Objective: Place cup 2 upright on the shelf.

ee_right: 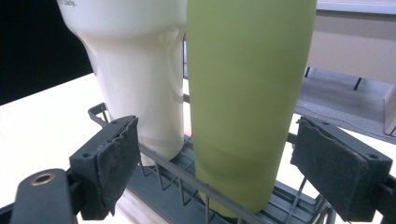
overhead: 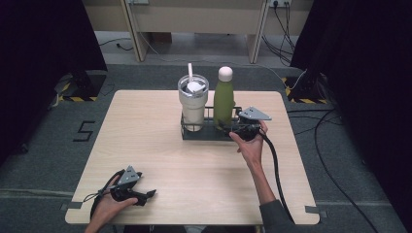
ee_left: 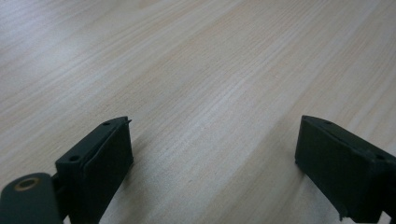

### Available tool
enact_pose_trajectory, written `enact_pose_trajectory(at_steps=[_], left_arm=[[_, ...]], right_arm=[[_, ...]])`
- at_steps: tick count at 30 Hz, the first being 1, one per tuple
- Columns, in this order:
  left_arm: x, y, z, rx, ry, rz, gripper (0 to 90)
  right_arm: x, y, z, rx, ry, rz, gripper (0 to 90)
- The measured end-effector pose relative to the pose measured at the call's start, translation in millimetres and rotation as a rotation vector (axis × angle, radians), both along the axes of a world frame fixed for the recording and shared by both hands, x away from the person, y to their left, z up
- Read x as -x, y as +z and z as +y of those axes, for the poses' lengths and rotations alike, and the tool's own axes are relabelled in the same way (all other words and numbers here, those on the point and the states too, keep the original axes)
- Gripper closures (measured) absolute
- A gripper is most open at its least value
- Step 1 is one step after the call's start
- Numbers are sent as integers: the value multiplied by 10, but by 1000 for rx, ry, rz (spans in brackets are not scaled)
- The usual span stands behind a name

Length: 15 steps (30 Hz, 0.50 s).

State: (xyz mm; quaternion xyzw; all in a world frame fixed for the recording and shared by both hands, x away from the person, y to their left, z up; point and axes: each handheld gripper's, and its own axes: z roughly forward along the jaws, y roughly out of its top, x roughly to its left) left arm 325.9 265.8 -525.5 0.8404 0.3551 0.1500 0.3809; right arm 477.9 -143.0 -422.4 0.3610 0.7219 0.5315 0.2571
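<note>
On the table [overhead: 160, 145], seen from the high view, a dark wire rack [overhead: 194, 133] sits toward the far side, a little right of the middle. In it stand a cream tumbler [overhead: 193, 109] with a straw [overhead: 190, 72] at the left and a green bottle [overhead: 223, 104] with a pale cap [overhead: 225, 73] at the right, both upright and close beside each other. The right gripper [overhead: 224, 127] is held by the right hand [overhead: 251, 145] at the rack's right front corner, pointing left toward the base of the bottle; its grey plate [overhead: 254, 114] is on top and its cable [overhead: 277, 170] trails back along the forearm. The left gripper [overhead: 149, 194] lies near the table's near left edge in the left hand [overhead: 108, 206], well apart from the rack, its tips pointing right.

In the left gripper view, the left gripper [ee_left: 212, 154] has its jaws spread wide with nothing but bare wood grain of the table [ee_left: 210, 70] between them, and it sits low over the surface.

In the right gripper view, the right gripper [ee_right: 215, 158] also has its jaws spread wide. The bottle [ee_right: 247, 102] stands between them, closer to the right jaw, with a gap showing on each side, so neither pad touches it. The tumbler [ee_right: 135, 70] rises just behind the left jaw, its base inside the rack [ee_right: 187, 191]. The rack's front wires cross low between the jaws, in front of the bottle's foot.
</note>
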Motion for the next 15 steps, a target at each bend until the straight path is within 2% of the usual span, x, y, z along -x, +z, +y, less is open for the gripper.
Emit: enact_pose_trajectory(at_steps=[15], left_arm=[[0,0,0,0,0,0,103]], right_arm=[[180,6,-44,-10,8,3,149]])
